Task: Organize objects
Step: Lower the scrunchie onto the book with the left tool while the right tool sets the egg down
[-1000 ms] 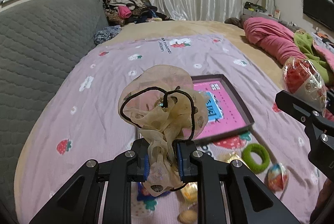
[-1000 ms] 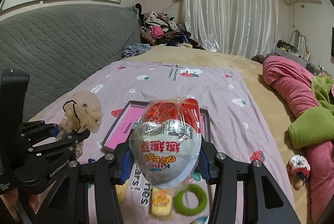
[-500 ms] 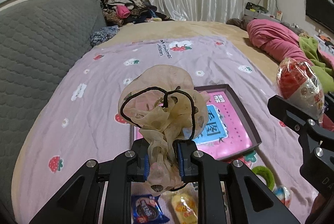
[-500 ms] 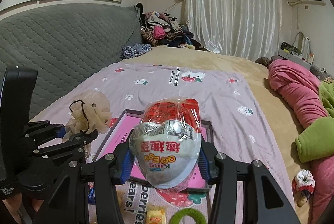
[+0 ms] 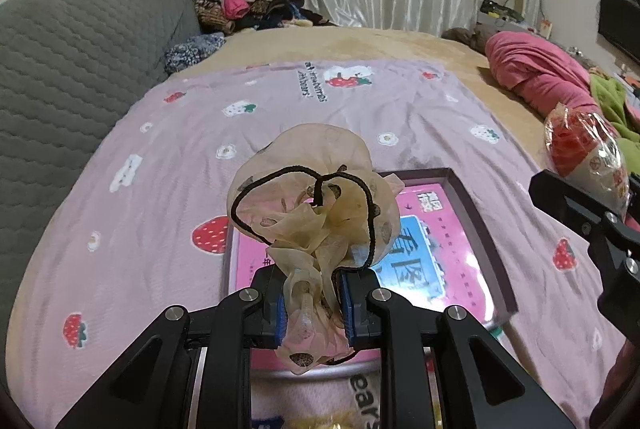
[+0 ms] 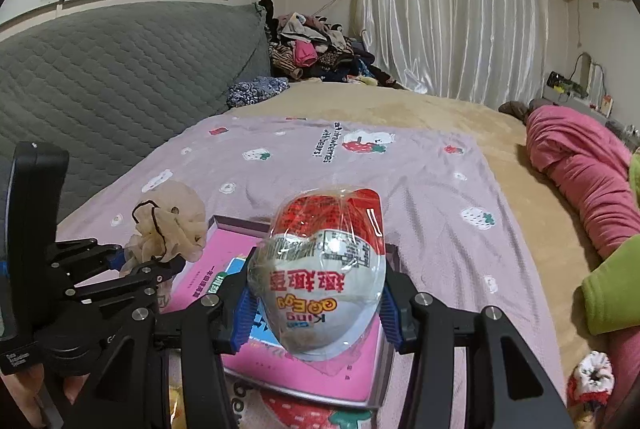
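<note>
My left gripper (image 5: 314, 309) is shut on a beige chiffon scrunchie (image 5: 312, 197) with a black elastic, held above the near left part of a pink box lid (image 5: 440, 253). The scrunchie also shows in the right wrist view (image 6: 168, 225). My right gripper (image 6: 316, 317) is shut on a plastic-wrapped red and white toy egg (image 6: 320, 269), held over the pink box lid (image 6: 280, 369). The egg appears at the right edge of the left wrist view (image 5: 584, 157).
The lid lies on a lilac strawberry blanket (image 5: 280, 109) on a tan bed. A grey quilted headboard (image 5: 72, 61) stands at left. Pink bedding (image 6: 580, 165) and a green cloth (image 6: 612, 293) lie at right. A clothes pile (image 6: 316, 53) sits at the back.
Both grippers have moved forward over the bed with their objects still held. The pink box lid has come closer beneath them; the small items near the front edge have dropped out of view.
</note>
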`<state>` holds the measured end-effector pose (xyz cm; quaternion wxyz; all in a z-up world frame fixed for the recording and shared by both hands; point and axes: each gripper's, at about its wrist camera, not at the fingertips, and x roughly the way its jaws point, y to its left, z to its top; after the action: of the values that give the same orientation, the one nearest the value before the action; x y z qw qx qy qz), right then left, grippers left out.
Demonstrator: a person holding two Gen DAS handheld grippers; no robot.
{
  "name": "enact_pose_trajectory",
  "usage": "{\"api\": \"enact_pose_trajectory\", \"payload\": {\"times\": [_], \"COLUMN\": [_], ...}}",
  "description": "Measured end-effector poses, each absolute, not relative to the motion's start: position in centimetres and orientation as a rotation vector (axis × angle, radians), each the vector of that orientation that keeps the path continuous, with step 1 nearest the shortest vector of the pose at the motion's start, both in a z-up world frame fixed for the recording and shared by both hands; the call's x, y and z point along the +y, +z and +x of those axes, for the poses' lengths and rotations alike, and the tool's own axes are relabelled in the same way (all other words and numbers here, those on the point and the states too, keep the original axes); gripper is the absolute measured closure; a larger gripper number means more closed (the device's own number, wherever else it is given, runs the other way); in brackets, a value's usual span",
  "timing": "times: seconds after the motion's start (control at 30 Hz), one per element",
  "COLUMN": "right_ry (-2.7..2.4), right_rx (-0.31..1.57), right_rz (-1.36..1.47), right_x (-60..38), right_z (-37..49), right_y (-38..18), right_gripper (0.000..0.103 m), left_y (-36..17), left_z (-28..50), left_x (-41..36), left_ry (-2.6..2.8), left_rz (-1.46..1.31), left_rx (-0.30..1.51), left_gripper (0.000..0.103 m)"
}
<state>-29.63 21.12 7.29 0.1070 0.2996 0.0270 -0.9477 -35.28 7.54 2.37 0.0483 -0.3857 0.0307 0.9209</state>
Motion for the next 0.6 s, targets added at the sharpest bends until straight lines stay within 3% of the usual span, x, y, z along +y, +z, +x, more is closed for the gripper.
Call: {"api": "enact_pose_trajectory", "payload": {"times": [0.6], "right_ry": [-2.778], "right_rx": [0.0], "right_rz": [0.946], "right_x": [21.5], "right_z": [-37.1], "right_y": [-1.4], "right_gripper": [0.052], "left_y": [-4.8], "left_z": [-41.6], "left_x": [8.3], "left_ry": [2.799], "left_rz": [-1.294], "left_rx": [0.108], "left_gripper": [0.079]}}
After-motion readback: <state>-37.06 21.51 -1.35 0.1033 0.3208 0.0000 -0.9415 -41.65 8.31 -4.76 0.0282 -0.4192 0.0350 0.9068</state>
